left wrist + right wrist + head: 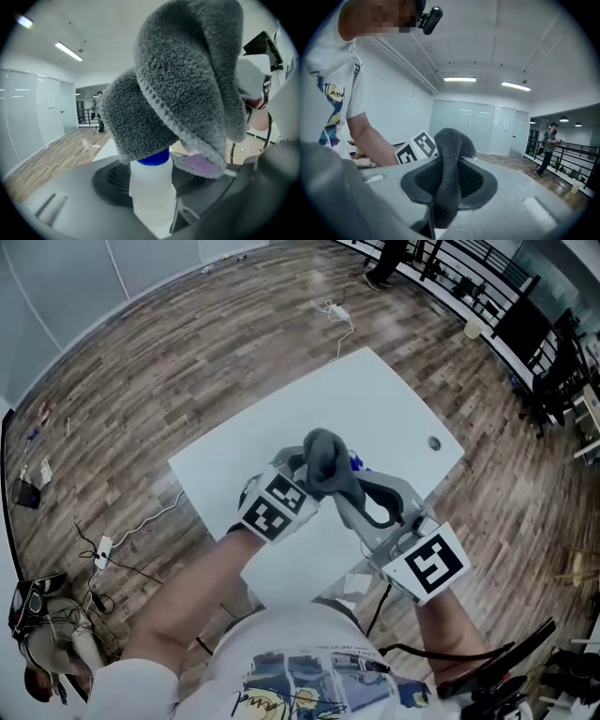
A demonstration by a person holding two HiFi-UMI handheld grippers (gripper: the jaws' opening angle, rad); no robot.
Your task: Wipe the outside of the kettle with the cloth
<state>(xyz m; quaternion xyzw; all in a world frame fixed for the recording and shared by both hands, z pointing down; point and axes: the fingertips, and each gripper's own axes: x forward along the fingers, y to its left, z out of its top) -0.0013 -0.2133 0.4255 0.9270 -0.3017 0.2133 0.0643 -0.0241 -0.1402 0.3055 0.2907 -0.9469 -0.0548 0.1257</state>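
The kettle is a small white bottle with a blue cap. It stands between the jaws of my left gripper, which are shut on its body. A thick grey cloth is draped over the bottle's top and hides most of it in the head view. In the left gripper view the cloth fills the upper picture. My right gripper comes in from the lower right; its jaws are shut on a fold of the cloth. Both grippers meet above the white table.
The table has a round hole near its right edge. Wooden floor surrounds it, with a power strip and cable beyond the far corner. More cables lie at the left. A person stands far off by a railing.
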